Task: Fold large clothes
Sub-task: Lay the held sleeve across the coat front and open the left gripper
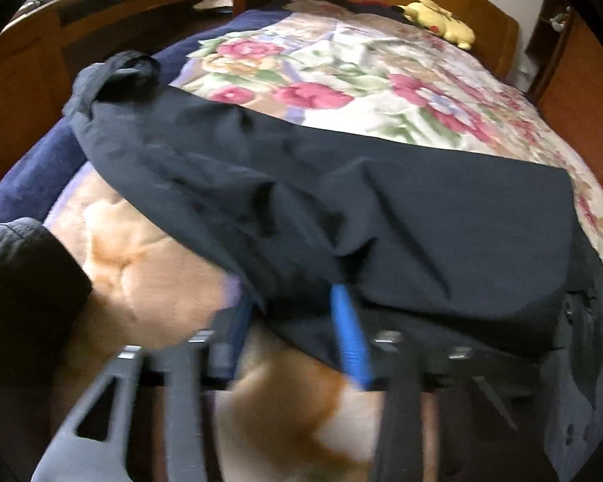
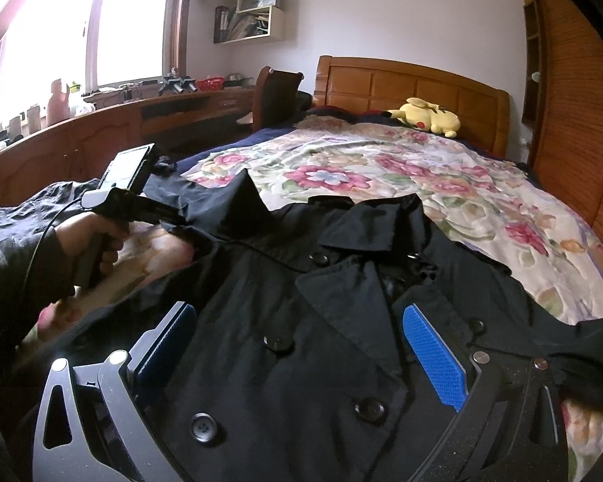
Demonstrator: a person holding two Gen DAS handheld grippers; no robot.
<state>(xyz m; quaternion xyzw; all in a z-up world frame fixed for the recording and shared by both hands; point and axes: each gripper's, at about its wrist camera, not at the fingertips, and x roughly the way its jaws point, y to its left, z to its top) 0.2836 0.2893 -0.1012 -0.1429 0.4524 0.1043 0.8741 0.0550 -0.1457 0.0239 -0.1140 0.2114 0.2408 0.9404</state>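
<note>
A black coat lies spread across the near end of the bed, buttons and collar facing up, filling the lower half of the right wrist view. The right gripper hangs over its chest with blue pads wide apart, nothing between them. At the left of that frame the left gripper is held in a hand and bites into a raised fold of the coat; in its own view, blurred, the left gripper's pads close on dark cloth draped over them. A flowered blanket covers the bed beyond, a yellow plush toy sits by the wooden headboard, and a long wooden counter runs under the window at upper left.
</note>
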